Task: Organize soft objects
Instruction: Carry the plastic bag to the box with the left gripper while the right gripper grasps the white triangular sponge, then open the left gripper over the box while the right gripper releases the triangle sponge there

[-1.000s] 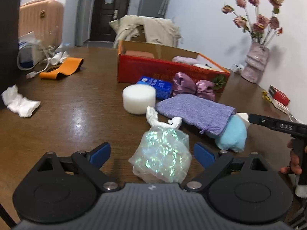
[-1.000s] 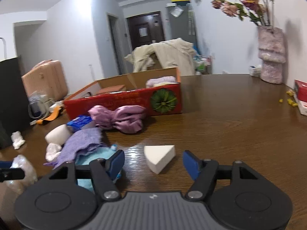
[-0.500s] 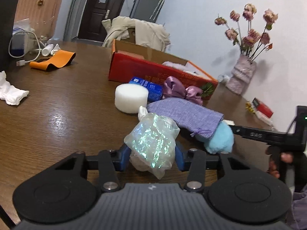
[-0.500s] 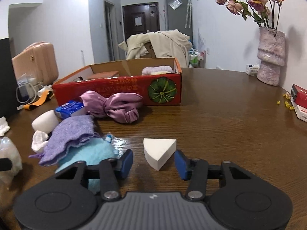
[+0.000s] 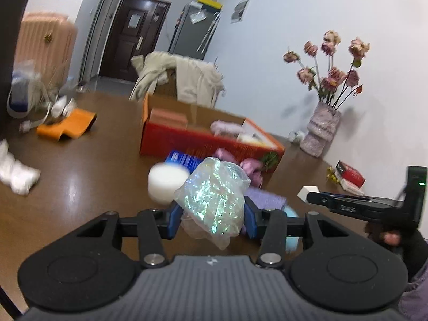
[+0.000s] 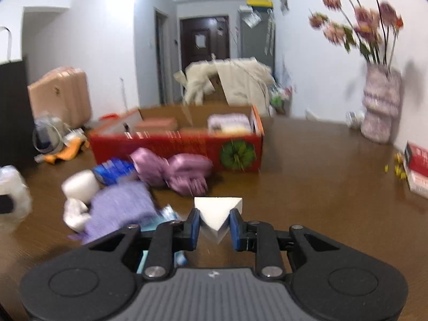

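My left gripper [image 5: 212, 215] is shut on a crinkly iridescent bag [image 5: 211, 198], held above the brown table [image 5: 88, 187]. My right gripper [image 6: 214, 227] has its jaws closing on a white wedge sponge [image 6: 216, 210]; the blue pads press its sides and it hangs clear of the table. A red cardboard box [image 6: 174, 149] stands open behind, with soft items inside. In front of it lie a pink satin bow [image 6: 182, 171], a purple pouch [image 6: 120, 206], a white round sponge [image 6: 80, 187] and a blue pack [image 6: 112, 171].
A vase of dried flowers [image 5: 321, 131] stands at the far right by the wall, with a red box [image 5: 350, 178] near it. White tissue [image 5: 16, 174] and an orange band [image 5: 67, 125] lie at the left. A chair draped with a coat [image 5: 182, 80] stands behind the table.
Both grippers closed, the left on the iridescent bag and the right on the white wedge. Both then rose, lifting their things off the table.
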Demonstrator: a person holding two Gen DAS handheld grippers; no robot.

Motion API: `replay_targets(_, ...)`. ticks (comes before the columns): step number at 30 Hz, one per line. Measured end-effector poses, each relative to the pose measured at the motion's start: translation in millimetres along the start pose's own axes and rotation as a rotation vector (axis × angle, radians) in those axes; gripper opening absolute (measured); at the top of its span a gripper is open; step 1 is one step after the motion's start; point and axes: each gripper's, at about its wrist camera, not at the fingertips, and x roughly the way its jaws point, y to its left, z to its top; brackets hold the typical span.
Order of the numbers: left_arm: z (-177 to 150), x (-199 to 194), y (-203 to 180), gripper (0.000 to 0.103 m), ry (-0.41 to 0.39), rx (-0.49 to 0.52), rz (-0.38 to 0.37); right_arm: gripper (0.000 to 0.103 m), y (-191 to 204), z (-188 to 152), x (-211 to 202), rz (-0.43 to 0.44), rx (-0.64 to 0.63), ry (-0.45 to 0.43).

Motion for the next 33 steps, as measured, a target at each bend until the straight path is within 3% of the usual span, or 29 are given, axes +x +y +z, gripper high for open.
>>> replay_targets(6, 67.4, 39.5, -4.0, 0.047, -0.042, 0.048, -0.025, 0.023, -12.0, 52.5, -7.8, 0.111, -0.004, -0.071)
replay_targets(9, 104.4, 79.6, 4.6, 0.047, -0.027, 0.054, -0.011, 0.023, -16.8, 82.9, 13.8, 0.142, -0.018, -0.064)
replay_targets(13, 140.2, 148.9, 25.0, 0.047, 0.049, 0.045, 0.060, 0.023, -22.2, 120.9, 58.6, 0.194, -0.002, -0.034)
replay_targets(18, 158.9, 213.2, 43.3, 0.047, 0.134, 0.066, 0.128, 0.023, -20.5, 158.2, 126.9, 0.226, 0.011, 0.022)
replay_targets(26, 165.1, 288.4, 69.4, 0.050, 0.276, 0.161, 0.209, 0.023, -5.6, 192.3, 242.5, 0.204, -0.012, 0.128)
replay_targets(31, 166.0, 304.5, 72.2, 0.063, 0.280, 0.206, 0.213, 0.029, 19.8, 200.8, 309.1, 0.209, -0.002, 0.197)
replay_targets(33, 167.5, 304.2, 73.1, 0.065, 0.274, 0.197, 0.205, 0.039, 26.8, 197.8, 332.0, 0.218, 0.019, 0.229)
